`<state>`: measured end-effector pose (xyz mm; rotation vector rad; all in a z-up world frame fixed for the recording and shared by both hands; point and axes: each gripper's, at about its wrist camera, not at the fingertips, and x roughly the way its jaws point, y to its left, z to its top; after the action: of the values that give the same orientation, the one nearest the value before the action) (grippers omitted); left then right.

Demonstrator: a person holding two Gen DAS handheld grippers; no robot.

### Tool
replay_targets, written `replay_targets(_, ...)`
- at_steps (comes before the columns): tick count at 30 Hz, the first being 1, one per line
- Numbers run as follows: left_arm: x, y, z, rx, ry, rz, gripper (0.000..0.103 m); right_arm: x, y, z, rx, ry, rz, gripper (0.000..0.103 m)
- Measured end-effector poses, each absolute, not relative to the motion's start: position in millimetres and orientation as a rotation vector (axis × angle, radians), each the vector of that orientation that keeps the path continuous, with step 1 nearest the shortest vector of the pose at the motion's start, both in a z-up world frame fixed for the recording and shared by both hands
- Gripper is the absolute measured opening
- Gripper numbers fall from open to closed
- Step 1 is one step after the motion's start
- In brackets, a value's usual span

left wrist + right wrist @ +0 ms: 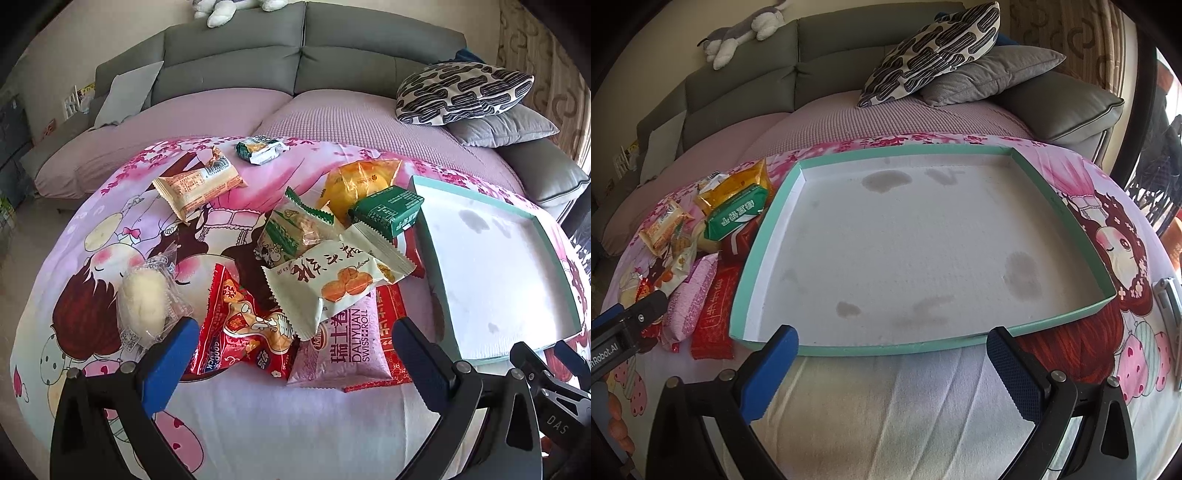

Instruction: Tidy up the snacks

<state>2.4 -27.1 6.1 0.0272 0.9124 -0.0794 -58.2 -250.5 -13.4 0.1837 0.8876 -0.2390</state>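
While both tongs [295, 343] [892, 350] gape, snacks [325, 280] beside tray [757, 254]

eleven snack packets [334, 286], one tray [768, 236], three cushions [461, 92]

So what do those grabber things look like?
Each hand-held gripper, the left and the right, has a black frame that splits into two arms, with silver round bolts at the joints. The fingers wear blue pads; one pad has a bumpy texture. White letters "DAS" and "mRobot.AI" are printed on the black parts.
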Motion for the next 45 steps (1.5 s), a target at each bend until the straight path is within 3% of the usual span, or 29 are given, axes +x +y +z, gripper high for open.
replay_targets(36,3,-28,5,0.033,0.916,-0.081,0.103,-59,-252,-16,0.183,0.896,-0.238,0.103)
replay_targets(45,4,14,26,-0.100,0.817,0.037,0.103,-56,-219,5,0.131,0.776,-0.109,0.103)
